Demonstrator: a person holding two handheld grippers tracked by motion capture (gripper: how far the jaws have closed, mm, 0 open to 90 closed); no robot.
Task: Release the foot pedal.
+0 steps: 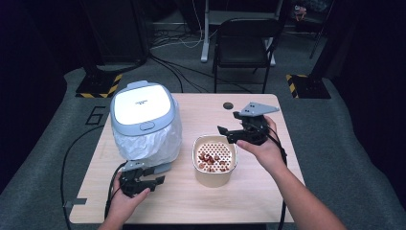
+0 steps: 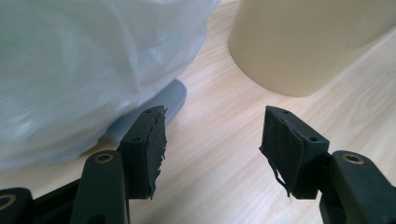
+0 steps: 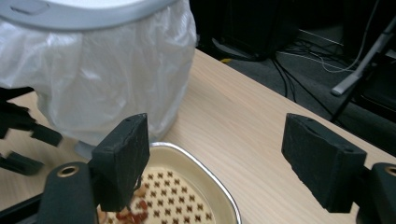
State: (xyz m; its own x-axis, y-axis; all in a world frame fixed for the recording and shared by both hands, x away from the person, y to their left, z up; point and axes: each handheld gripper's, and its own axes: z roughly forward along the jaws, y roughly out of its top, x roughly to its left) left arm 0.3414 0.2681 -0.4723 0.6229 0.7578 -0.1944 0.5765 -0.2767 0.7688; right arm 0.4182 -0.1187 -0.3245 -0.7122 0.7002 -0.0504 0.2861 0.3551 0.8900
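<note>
Right hand-held gripper [image 1: 229,134] released above strainer bowl [image 1: 214,160], scraps not yet dumped in closed bin [image 1: 143,120]; left hand-held gripper [image 1: 152,183] empty, apart

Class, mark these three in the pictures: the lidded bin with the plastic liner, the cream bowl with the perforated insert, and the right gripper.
bin [image 1: 142,106], high view, on its white lid.
bowl [image 1: 214,178], high view, on its front wall.
right gripper [image 1: 227,134], high view, between its fingertips.
</note>
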